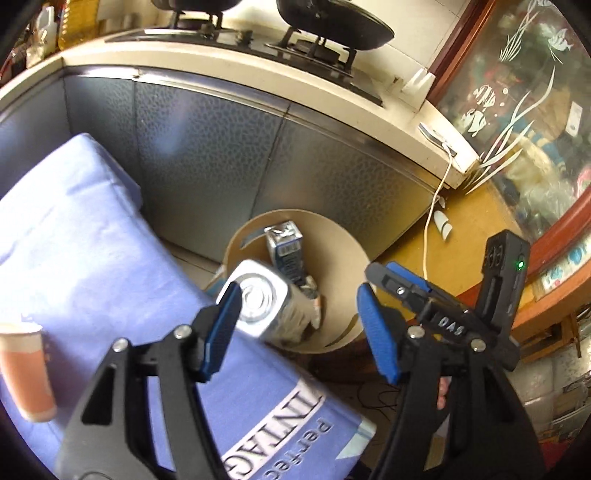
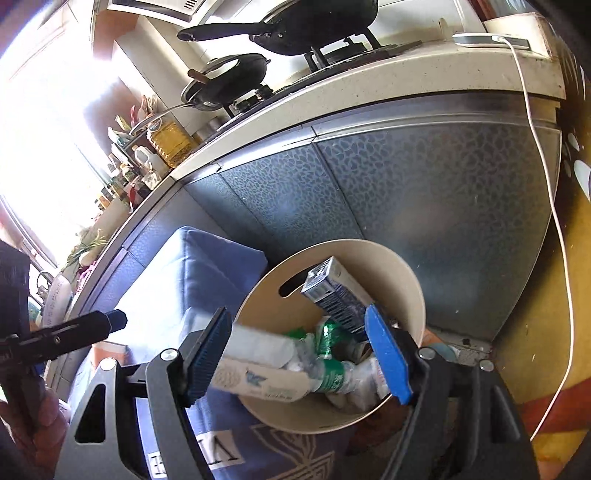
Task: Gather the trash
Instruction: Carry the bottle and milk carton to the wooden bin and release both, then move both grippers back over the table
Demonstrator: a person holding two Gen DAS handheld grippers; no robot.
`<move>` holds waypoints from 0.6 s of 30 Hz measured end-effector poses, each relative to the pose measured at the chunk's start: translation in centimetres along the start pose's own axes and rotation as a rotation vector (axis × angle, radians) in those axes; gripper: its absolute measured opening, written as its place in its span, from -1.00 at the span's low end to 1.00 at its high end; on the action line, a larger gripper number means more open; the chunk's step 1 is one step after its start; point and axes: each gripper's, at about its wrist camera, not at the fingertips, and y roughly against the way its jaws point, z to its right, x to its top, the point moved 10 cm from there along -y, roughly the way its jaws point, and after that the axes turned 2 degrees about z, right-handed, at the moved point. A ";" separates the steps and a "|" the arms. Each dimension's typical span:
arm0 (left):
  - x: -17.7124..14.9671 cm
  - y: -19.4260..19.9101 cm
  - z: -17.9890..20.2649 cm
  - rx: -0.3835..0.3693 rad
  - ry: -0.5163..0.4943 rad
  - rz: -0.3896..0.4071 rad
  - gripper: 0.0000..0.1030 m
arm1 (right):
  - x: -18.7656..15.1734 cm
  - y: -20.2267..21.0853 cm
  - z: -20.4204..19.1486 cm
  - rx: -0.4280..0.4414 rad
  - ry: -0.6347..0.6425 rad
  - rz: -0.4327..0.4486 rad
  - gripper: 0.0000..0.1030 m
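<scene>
A beige round bin (image 1: 334,229) stands on the floor against the table's blue cloth (image 1: 74,240). Inside it leans a blue-and-silver carton (image 1: 288,251). A white carton with a silver end (image 1: 260,301) lies tilted over the bin's near-left rim, blurred, beside the left pad of my left gripper (image 1: 298,295), which is open. My right gripper (image 2: 297,315) hangs open over the bin (image 2: 406,273). Below it are that white carton (image 2: 258,365), a green-labelled plastic bottle (image 2: 328,373) and the blue carton (image 2: 332,291). An orange paper cup (image 1: 26,373) stands on the cloth.
A grey cabinet front (image 1: 221,147) rises right behind the bin, with a stove and black pans (image 1: 332,26) on its counter. A white cable (image 1: 432,221) hangs down to the yellow floor at the right. A glass door with a wooden frame (image 1: 535,129) closes the right side.
</scene>
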 end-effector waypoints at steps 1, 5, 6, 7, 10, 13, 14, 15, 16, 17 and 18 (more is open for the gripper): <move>-0.4 0.6 -0.6 0.022 -0.005 0.010 0.21 | -0.3 0.1 -0.5 0.008 -0.001 -0.003 0.42; -2.5 2.9 -3.2 0.087 0.021 0.036 0.21 | -1.4 0.3 -2.8 0.033 0.005 -0.018 0.42; -3.1 3.6 -4.1 0.106 0.028 0.047 0.21 | -1.6 0.3 -3.5 0.041 0.009 -0.024 0.42; -3.7 4.3 -4.8 0.128 0.035 0.059 0.21 | -2.0 0.4 -4.2 0.049 0.014 -0.030 0.42; -5.3 6.3 -7.1 0.200 0.054 0.102 0.21 | -2.9 0.5 -6.4 0.065 0.036 -0.044 0.42; -6.8 8.5 -9.5 0.270 0.079 0.143 0.21 | -4.3 0.7 -8.7 0.083 0.063 -0.065 0.42; -7.1 9.1 -10.2 0.291 0.088 0.155 0.21 | -4.8 0.7 -9.5 0.090 0.074 -0.072 0.42; -7.6 9.9 -10.8 0.313 0.096 0.168 0.21 | -5.2 0.6 -10.4 0.096 0.082 -0.079 0.42; -8.0 10.5 -11.5 0.337 0.103 0.177 0.21 | -5.7 0.6 -11.3 0.105 0.090 -0.087 0.42; -8.4 11.0 -12.1 0.358 0.109 0.185 0.21 | -6.1 0.5 -12.1 0.114 0.096 -0.094 0.42; -8.9 11.6 -12.7 0.376 0.116 0.192 0.21 | -6.6 0.4 -13.1 0.126 0.103 -0.103 0.42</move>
